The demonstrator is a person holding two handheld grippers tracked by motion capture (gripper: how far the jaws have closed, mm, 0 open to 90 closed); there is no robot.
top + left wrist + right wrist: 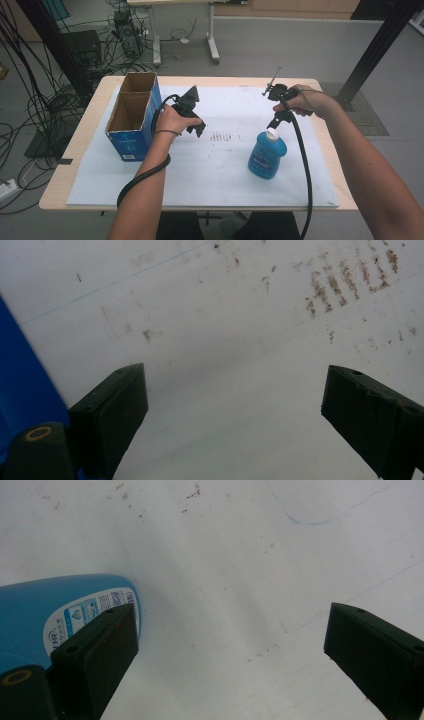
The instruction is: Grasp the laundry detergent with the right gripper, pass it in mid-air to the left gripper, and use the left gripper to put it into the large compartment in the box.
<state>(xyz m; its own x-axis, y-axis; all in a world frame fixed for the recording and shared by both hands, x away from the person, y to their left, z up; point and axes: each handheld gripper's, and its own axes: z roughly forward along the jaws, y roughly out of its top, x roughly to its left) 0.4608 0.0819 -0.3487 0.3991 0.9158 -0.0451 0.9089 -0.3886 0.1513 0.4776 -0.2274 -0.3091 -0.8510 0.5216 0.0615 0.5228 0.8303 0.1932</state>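
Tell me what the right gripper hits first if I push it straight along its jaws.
Probably the white sheet: the right gripper is open and points down at bare paper between its jaws. The blue bottle sits just outside one jaw; it may get brushed, though depth is unclear.

Even, soft light (gripper views slightly blurred)

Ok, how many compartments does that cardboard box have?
2. The box stands at the table's left, beside the left gripper: one open compartment at the far end, one nearer the person. Both look empty.
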